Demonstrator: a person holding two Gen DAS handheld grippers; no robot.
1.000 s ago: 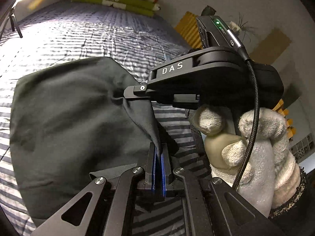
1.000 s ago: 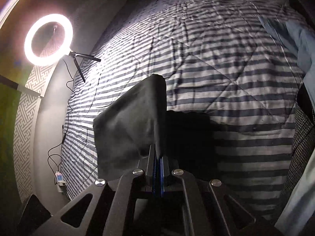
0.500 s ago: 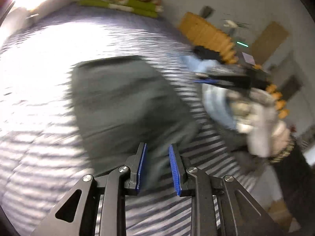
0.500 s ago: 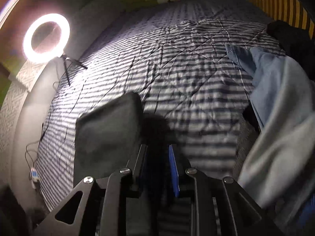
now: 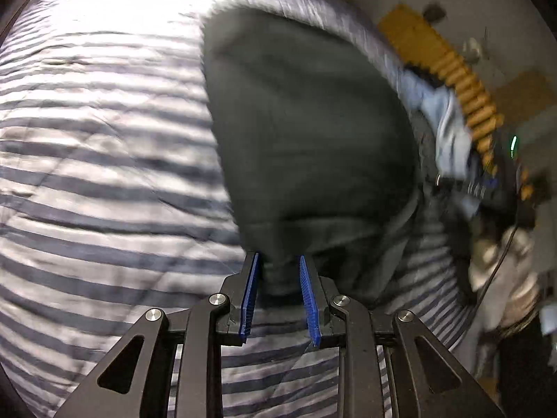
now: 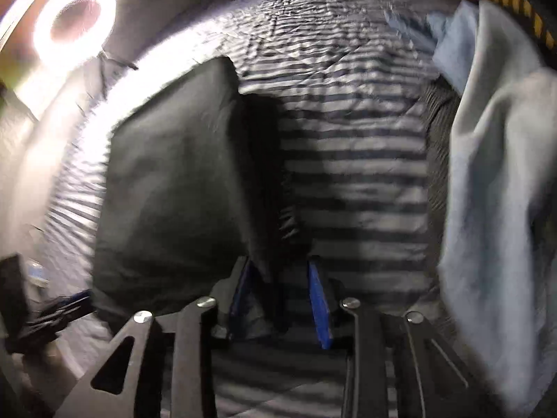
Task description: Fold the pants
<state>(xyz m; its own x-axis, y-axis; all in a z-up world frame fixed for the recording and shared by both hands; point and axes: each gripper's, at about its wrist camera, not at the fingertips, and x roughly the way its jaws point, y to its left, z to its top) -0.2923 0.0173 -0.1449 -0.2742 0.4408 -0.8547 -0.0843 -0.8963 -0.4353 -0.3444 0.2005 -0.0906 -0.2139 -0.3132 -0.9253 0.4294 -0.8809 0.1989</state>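
Observation:
The dark grey pants (image 5: 306, 132) lie folded on the striped bedspread (image 5: 104, 174). My left gripper (image 5: 278, 261) is open over their near edge, and a loose fold of cloth sits between the blue pads (image 5: 250, 296) without being pinched. In the right wrist view the pants (image 6: 174, 188) lie to the left. My right gripper (image 6: 278, 264) hangs over their near right corner with its jaws opening. A dark flap of cloth hangs loose beside the left pad (image 6: 243, 285). A gloved hand (image 5: 501, 261), blurred, shows at the right of the left wrist view.
A lit ring light (image 6: 75, 17) stands left of the bed. A light blue garment (image 6: 494, 174) is heaped on the bed's right side. A yellow slatted panel (image 5: 463, 80) lies beyond it. Bare striped bedspread (image 6: 355, 160) lies between the pants and the blue garment.
Both grippers were shut on the lifted pants a second ago. Both have let go, and the pants now lie flat on the bed. Both hands have swung sideways and lower.

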